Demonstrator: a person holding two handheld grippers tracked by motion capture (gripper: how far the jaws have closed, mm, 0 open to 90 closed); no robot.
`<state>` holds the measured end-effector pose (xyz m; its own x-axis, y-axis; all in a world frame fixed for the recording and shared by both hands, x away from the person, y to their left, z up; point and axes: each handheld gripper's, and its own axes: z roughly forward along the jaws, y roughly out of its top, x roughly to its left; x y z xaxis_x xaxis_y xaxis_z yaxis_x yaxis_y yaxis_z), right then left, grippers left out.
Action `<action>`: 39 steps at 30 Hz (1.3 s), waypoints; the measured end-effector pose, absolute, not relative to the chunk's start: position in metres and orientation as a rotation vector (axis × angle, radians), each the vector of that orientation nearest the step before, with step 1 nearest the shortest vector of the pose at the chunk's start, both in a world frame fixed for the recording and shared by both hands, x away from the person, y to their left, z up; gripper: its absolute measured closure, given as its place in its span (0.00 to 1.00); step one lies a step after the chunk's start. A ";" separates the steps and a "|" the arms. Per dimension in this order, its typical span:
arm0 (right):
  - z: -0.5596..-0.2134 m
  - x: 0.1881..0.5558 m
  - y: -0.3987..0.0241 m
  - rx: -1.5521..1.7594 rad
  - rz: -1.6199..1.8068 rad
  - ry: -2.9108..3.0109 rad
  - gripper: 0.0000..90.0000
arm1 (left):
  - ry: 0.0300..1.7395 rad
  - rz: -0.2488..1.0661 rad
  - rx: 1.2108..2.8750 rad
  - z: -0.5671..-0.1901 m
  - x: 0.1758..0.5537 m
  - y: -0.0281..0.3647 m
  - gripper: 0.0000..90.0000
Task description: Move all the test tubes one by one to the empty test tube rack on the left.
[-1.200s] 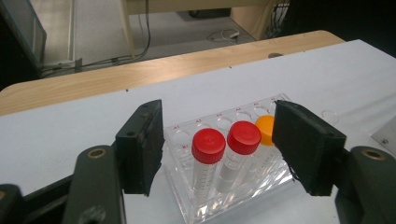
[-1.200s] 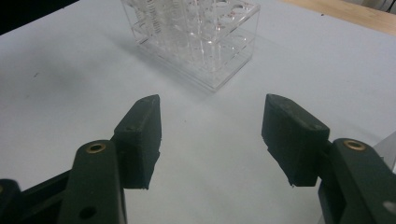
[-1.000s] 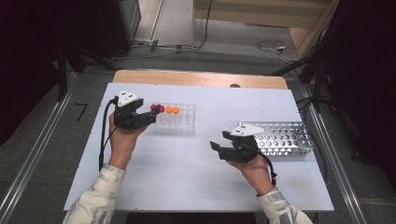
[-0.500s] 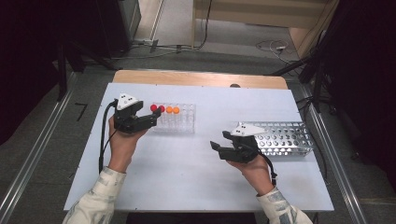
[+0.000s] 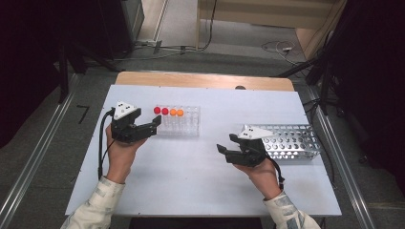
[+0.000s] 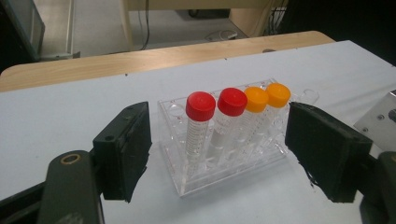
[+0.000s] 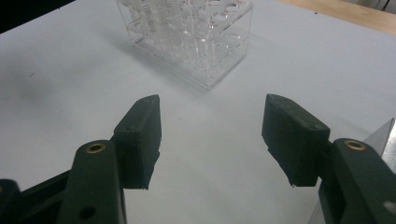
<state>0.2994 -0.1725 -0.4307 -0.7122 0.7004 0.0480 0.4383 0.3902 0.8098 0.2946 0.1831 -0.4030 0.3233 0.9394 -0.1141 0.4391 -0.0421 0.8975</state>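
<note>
A clear plastic rack point(image 5: 180, 122) stands left of the table's middle. It holds two red-capped tubes point(image 5: 161, 110) and two orange-capped tubes point(image 5: 176, 112) in its back row. My left gripper point(image 5: 154, 126) is open just left of the rack, jaws pointing at its end. In the left gripper view the rack point(image 6: 233, 163) sits between the spread jaws of the left gripper point(image 6: 219, 154), with the red caps point(image 6: 201, 106) nearest and the orange caps point(image 6: 267, 96) behind. My right gripper point(image 5: 223, 149) is open and empty over bare table, and in its own view the right gripper point(image 7: 212, 135) faces the rack point(image 7: 191, 28).
A perforated metal rack point(image 5: 293, 140) lies on its side at the right, just behind the right hand; its edge point(image 7: 380, 135) shows beside the right jaw. The white table point(image 5: 191, 186) has a wooden strip point(image 5: 200, 79) along its far edge.
The left gripper has drawn back slightly toward the person, away from the tubes. The right gripper has barely moved.
</note>
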 end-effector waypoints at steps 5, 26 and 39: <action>-0.431 0.299 -0.173 1.000 1.228 2.351 0.40 | 1.265 0.640 1.662 -0.407 0.289 0.182 0.25; -0.429 0.296 -0.187 1.018 1.235 2.327 0.39 | 1.274 0.645 1.675 -0.418 0.272 0.184 0.22; -0.429 0.293 -0.196 1.027 1.239 2.308 0.39 | 1.275 0.652 1.666 -0.423 0.262 0.189 0.22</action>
<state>0.2930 -0.1964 -0.4293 -0.6872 0.7249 0.0485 0.4410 0.3631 0.8207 0.2617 0.1892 -0.4231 0.3262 0.9385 -0.1130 0.4577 -0.0522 0.8876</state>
